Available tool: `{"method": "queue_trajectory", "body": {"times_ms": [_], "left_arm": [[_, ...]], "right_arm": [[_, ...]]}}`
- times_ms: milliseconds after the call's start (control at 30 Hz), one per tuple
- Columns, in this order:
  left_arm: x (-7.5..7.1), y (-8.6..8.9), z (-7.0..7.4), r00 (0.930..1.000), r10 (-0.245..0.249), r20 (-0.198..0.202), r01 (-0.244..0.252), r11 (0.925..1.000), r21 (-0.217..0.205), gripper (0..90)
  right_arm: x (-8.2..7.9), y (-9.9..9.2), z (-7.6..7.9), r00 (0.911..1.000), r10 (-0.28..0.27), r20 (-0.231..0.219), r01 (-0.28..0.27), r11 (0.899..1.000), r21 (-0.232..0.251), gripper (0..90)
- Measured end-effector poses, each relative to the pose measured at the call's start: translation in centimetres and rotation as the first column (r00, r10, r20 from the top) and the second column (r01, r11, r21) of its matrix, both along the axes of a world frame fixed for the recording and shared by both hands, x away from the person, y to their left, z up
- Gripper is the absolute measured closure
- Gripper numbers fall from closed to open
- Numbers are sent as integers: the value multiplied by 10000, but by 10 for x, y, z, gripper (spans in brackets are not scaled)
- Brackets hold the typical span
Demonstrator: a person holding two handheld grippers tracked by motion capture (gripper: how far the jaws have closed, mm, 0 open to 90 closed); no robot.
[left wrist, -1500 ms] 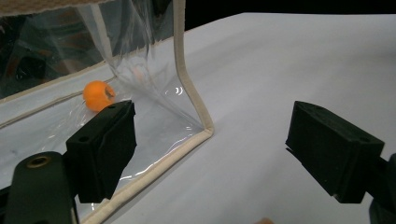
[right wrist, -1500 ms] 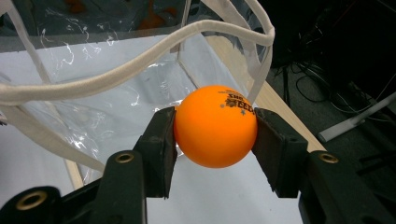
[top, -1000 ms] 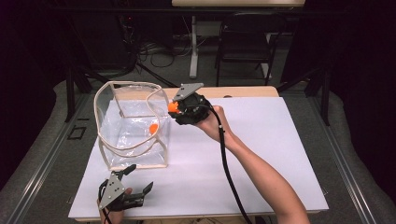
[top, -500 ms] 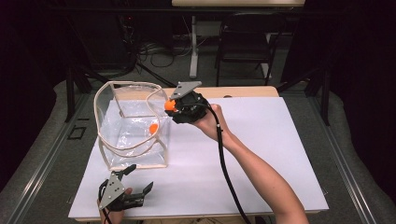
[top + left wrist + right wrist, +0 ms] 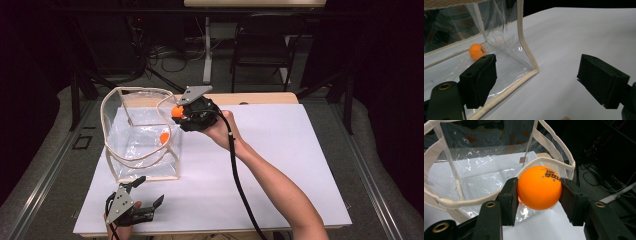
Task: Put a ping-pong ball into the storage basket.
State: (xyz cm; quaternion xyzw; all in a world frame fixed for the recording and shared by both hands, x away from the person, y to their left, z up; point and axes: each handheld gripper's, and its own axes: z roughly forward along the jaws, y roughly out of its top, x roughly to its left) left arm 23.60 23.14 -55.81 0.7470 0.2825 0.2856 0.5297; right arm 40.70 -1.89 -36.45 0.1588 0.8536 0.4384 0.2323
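A clear plastic bag point(image 5: 141, 137) with cream trim and handles stands open on the white table point(image 5: 280, 165). One orange ball point(image 5: 164, 136) lies on its floor, also seen through the wall as the ball point(image 5: 476, 51). My right gripper point(image 5: 177, 112) hovers at the bag's right rim, shut on a second orange ball point(image 5: 539, 187) with printed lettering, just above the handle point(image 5: 544, 161). My left gripper point(image 5: 145, 192) rests open near the table's front left edge, its jaws wide apart and empty, aimed at the bag's near corner point(image 5: 534, 70).
A black cable point(image 5: 240, 180) trails from my right gripper along the forearm. Beyond the table stand a dark chair point(image 5: 260, 55) and a tangle of cables point(image 5: 170, 57) on the floor. White table surface stretches to the right of the bag.
My right gripper with the ball has shifted slightly left, toward the bag's opening. The left gripper has not moved.
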Motion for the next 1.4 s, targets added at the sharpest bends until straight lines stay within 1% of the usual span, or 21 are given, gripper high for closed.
{"method": "queue_trajectory", "body": {"times_ms": [300, 700, 1400], "left_arm": [[0, 0, 0, 10000, 31, 7, -31, 10000, -7, 157], [0, 0, 0, 10000, 12, -18, -12, 10000, -25, 157], [0, 0, 0, 10000, -4, -9, 4, 10000, -8, 157]], "right_arm": [[-3, 4, 4, 9999, 69, 76, -71, 9998, 209, 508], [-6, 12, 9, 9996, 207, 201, -212, 9994, 270, 508], [-13, 24, 12, 9982, 489, 338, -501, 9981, 371, 508]]}}
